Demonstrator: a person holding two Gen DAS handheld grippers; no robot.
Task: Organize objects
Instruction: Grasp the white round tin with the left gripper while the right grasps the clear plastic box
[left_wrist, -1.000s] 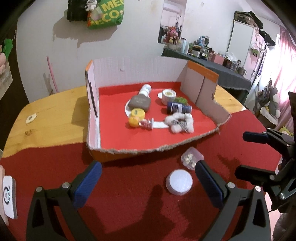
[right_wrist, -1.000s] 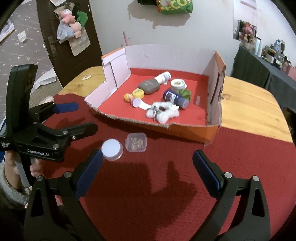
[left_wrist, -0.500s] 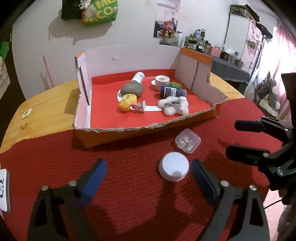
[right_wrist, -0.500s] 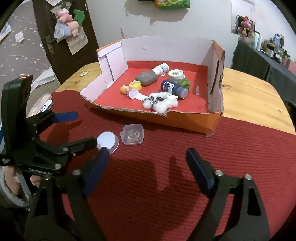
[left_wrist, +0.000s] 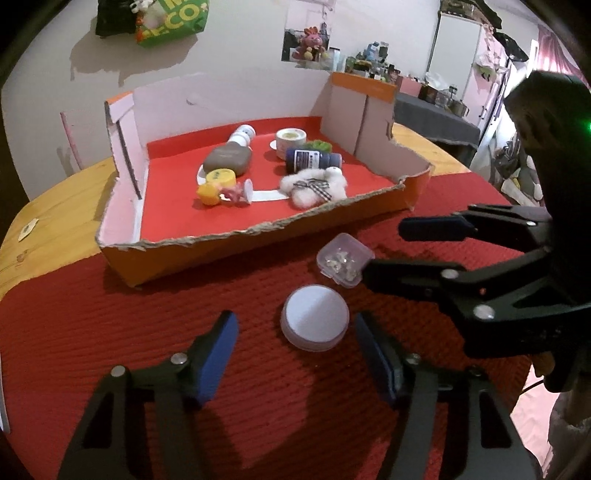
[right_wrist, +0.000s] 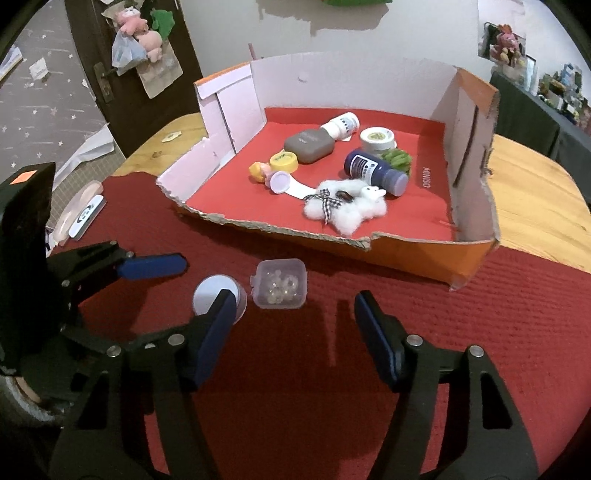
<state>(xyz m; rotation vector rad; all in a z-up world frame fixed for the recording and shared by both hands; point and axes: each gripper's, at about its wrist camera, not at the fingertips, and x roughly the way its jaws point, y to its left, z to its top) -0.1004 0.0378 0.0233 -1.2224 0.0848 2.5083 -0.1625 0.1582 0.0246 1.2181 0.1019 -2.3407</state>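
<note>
A round white-lidded jar (left_wrist: 314, 318) lies on the red cloth just ahead of my open left gripper (left_wrist: 295, 354), between its blue pads. A small clear plastic box (left_wrist: 344, 260) of beads lies beyond it, near the cardboard tray (left_wrist: 258, 243). My right gripper (right_wrist: 295, 339) is open and empty; the clear box (right_wrist: 281, 283) lies just ahead of it and the jar (right_wrist: 218, 293) is partly behind its left finger. The right gripper shows at the right of the left wrist view (left_wrist: 417, 251).
The tray (right_wrist: 406, 254) holds a white fluffy toy (right_wrist: 345, 210), a dark blue bottle (right_wrist: 375, 171), a grey case (right_wrist: 309, 146), a white bottle, a small tub and yellow items. Wooden table (right_wrist: 532, 192) beyond. A phone-like item (right_wrist: 86, 218) lies far left.
Both grippers have moved forward and down toward the jar and the clear box. The left gripper's pads now flank the jar; the right gripper has come close beside the box.
</note>
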